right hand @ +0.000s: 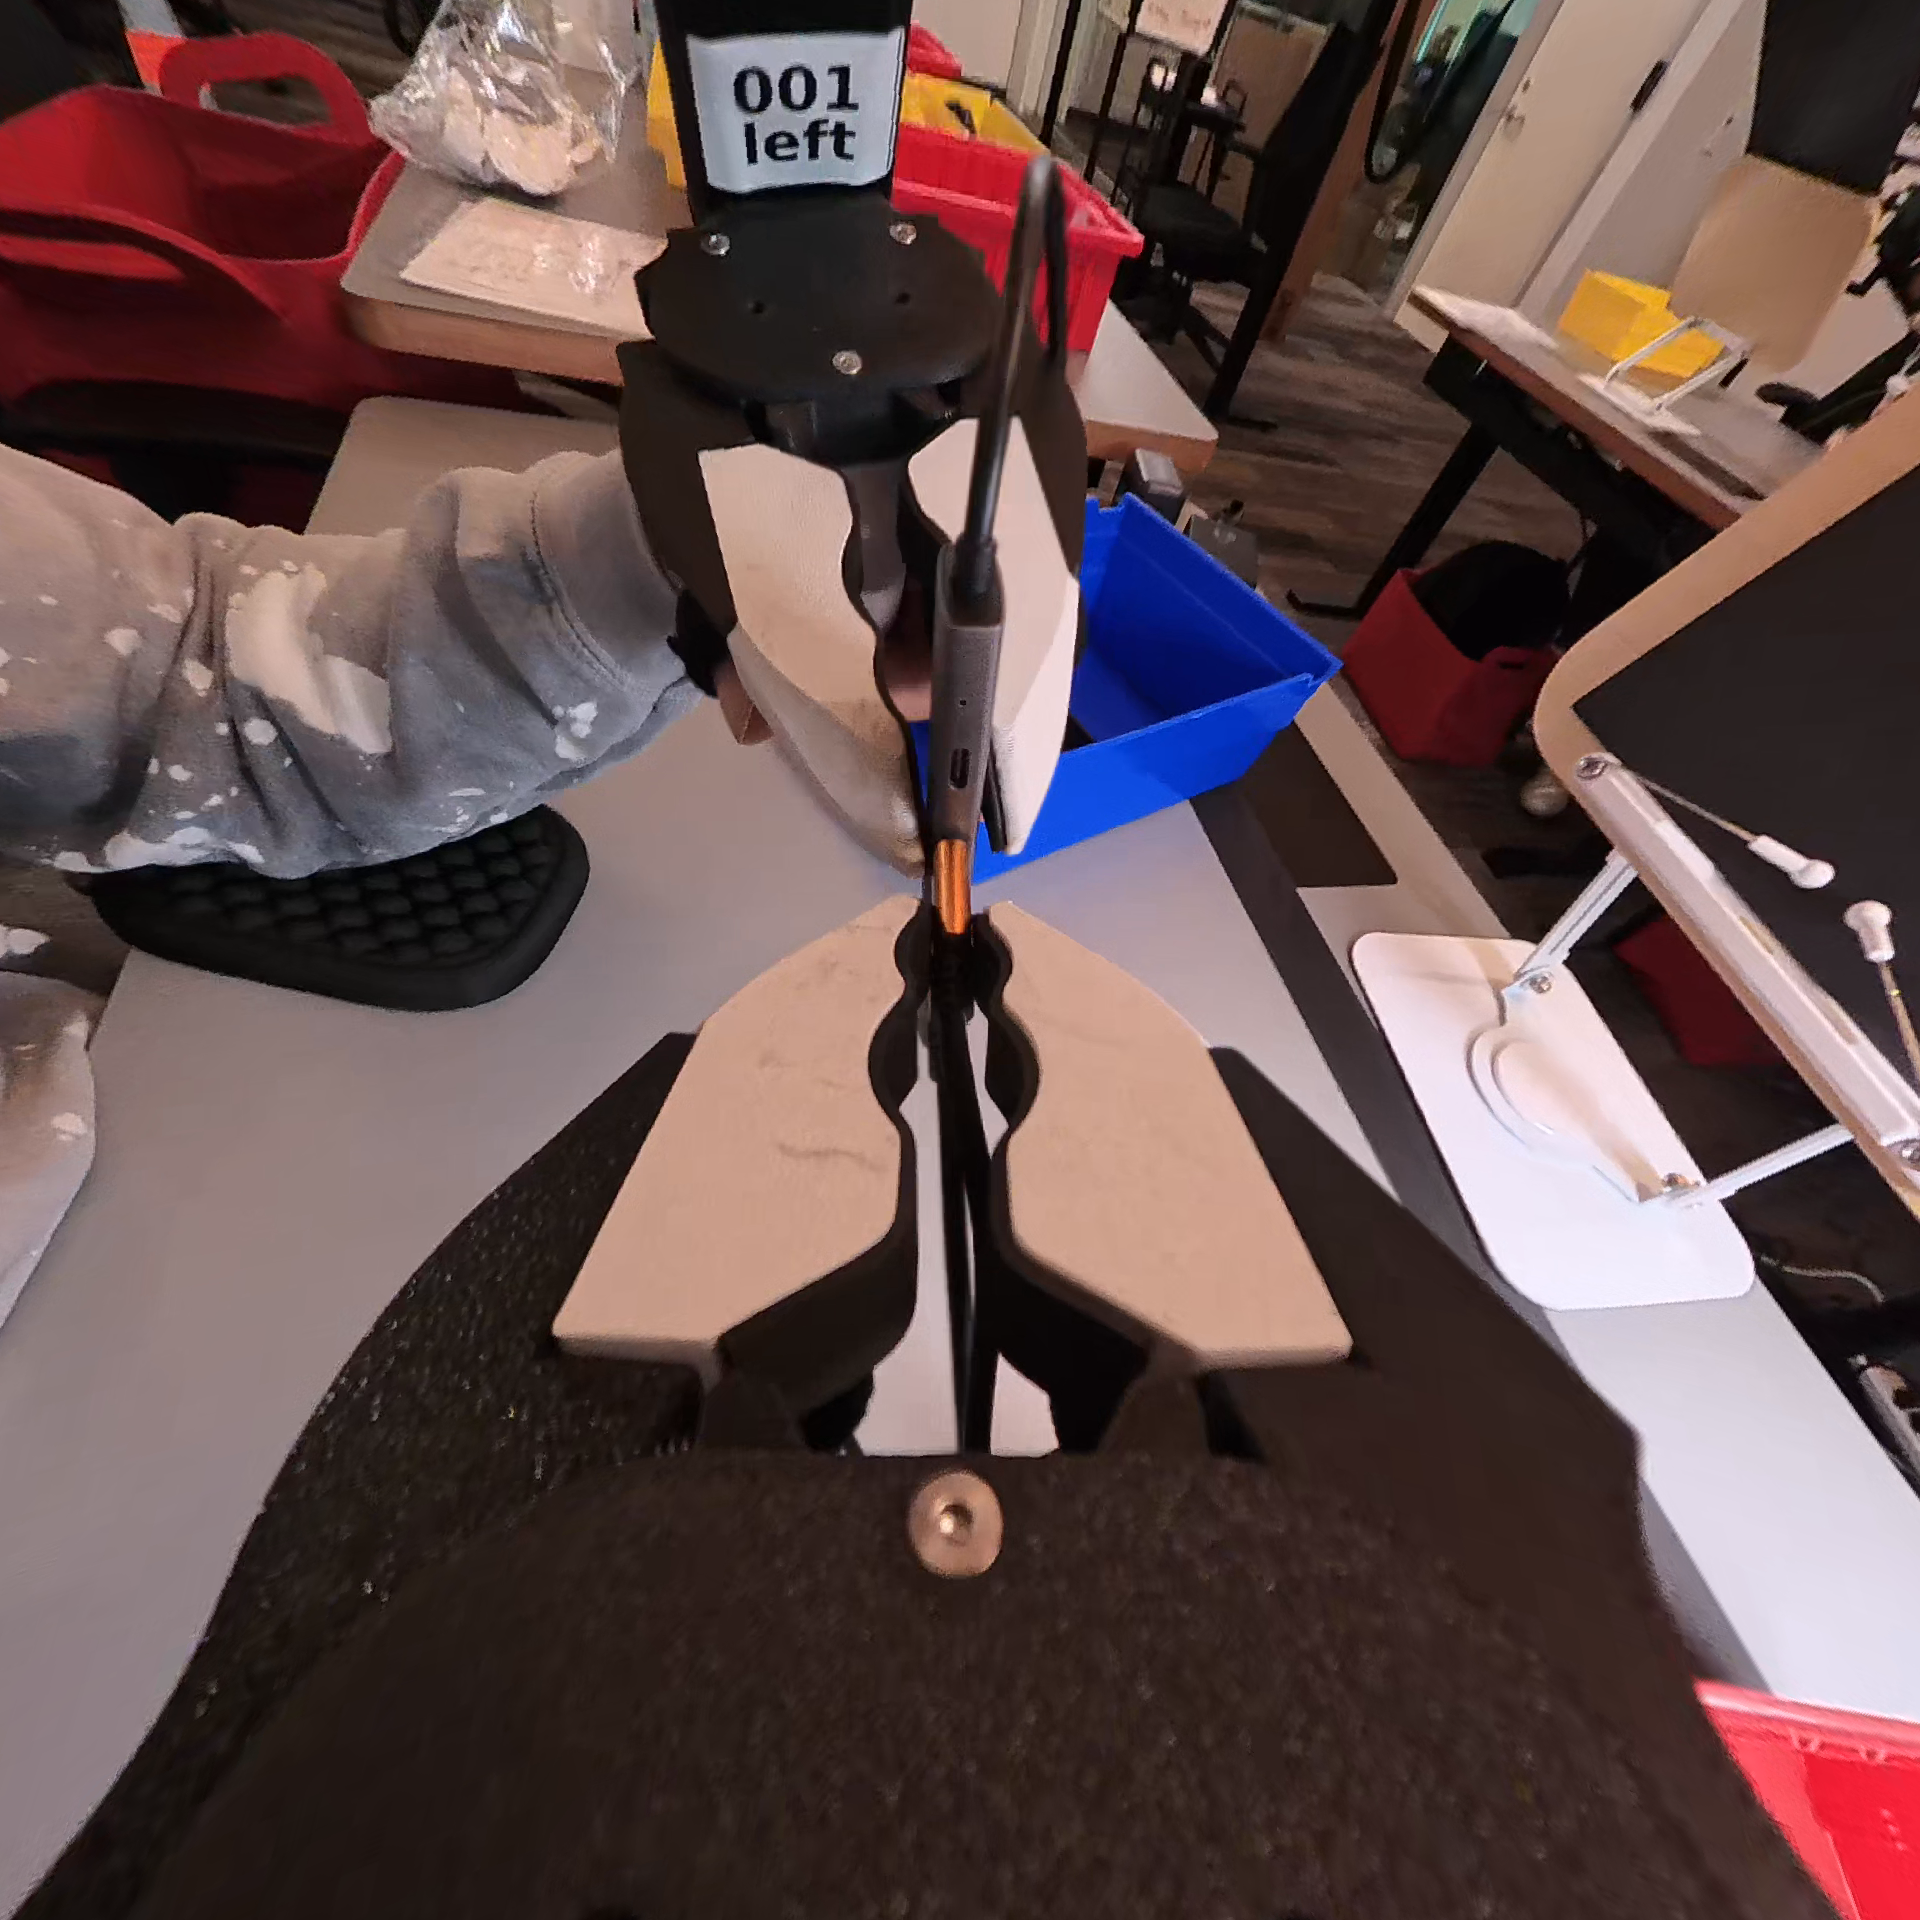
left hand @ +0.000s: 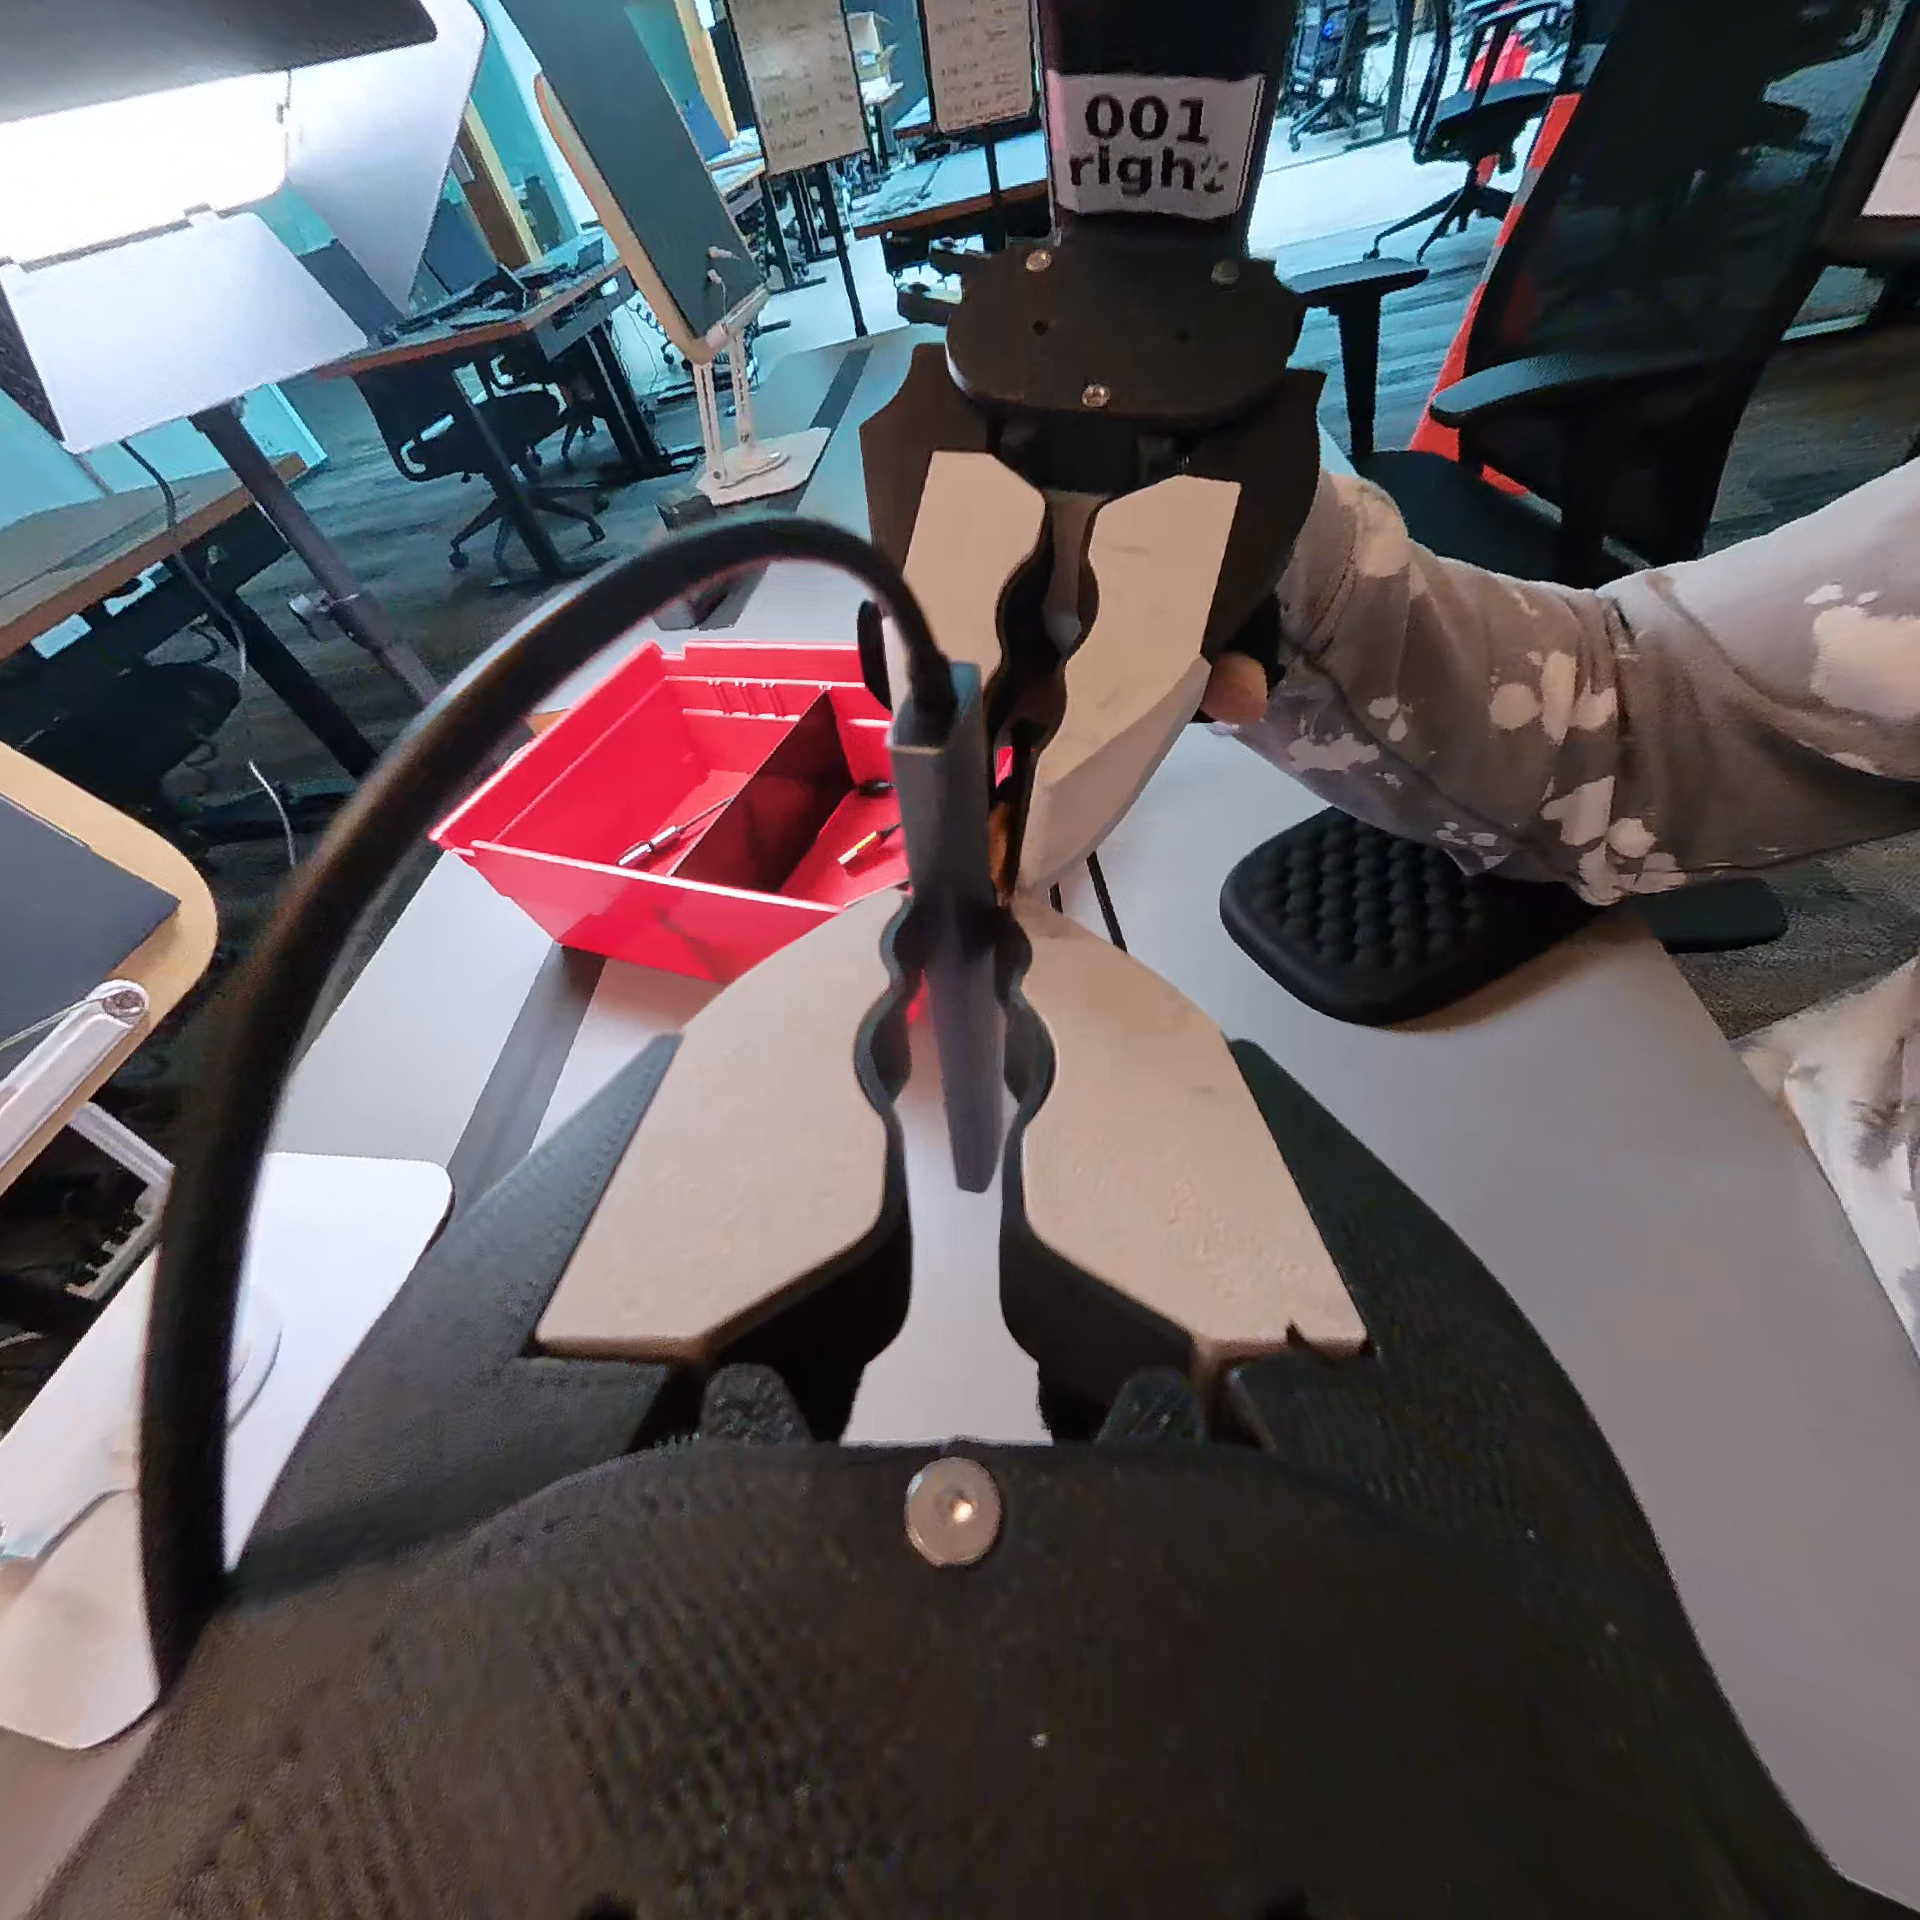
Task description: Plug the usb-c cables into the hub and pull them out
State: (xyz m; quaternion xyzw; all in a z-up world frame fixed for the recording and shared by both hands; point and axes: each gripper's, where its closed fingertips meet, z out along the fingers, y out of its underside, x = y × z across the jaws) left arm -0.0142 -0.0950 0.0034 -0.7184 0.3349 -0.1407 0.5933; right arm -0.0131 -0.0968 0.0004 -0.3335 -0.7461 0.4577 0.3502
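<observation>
Both grippers meet above the grey table (right hand: 312, 1195): our left gripper (left hand: 951, 935) clamps the slim grey metal hub (left hand: 951, 831), our right gripper (right hand: 951, 935) pinches the orange-tipped black cable (right hand: 951, 883) at the hub's end.

The hub (left hand: 951, 935) at the centre of the left wrist view looks like matt grey metal with a smooth, brushed skin, and its cable (left hand: 343, 935) is dull black rubbery plastic. In the right wrist view the plug (right hand: 951, 886) at mid-frame has a shiny orange metallic sleeve. The left gripper (left hand: 951, 1039) has rough, grainy black printed plastic with pale, lightly scuffed matt pads and a bright metal screw (left hand: 953, 1509). The red bin (left hand: 665, 821) left of centre is glossy smooth plastic, as is the blue bin (right hand: 1184, 675) right of centre. The table (left hand: 1455, 1195) is smooth matt grey. The sleeve (left hand: 1558, 686) at right is soft mottled cloth.
</observation>
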